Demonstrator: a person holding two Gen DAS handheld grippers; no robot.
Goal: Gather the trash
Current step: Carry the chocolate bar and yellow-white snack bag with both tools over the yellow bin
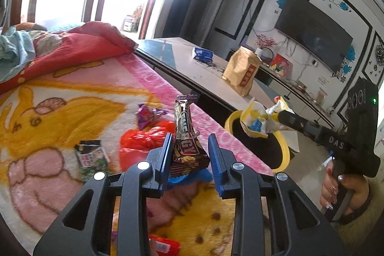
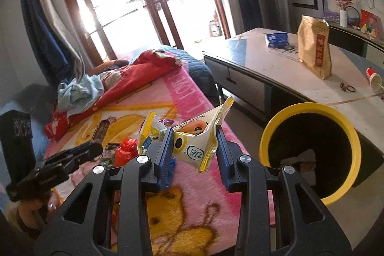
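Carry step: left gripper [image 1: 190,155] pinches chocolate-bar wrapper [image 1: 186,133], right gripper [image 2: 195,152] pinches yellow-white packet [image 2: 192,145] (jaws narrow), next drop both into bin [image 2: 309,109] at 3 o'clock.

Brown-gold snack bar wrapper [image 1: 186,136] stands upright and crumpled, clamped in the left gripper [image 1: 190,155] above the bed. White-yellow pouch [image 2: 194,138], torn open and creased, is clamped in the right gripper [image 2: 195,150]. Purple wrapper [image 1: 146,115], red plastic bag [image 1: 144,143] and dark green-black packet [image 1: 91,156] lie on the pink blanket. Yellow-rimmed bin [image 2: 309,148] stands right of the bed, crumpled paper inside.
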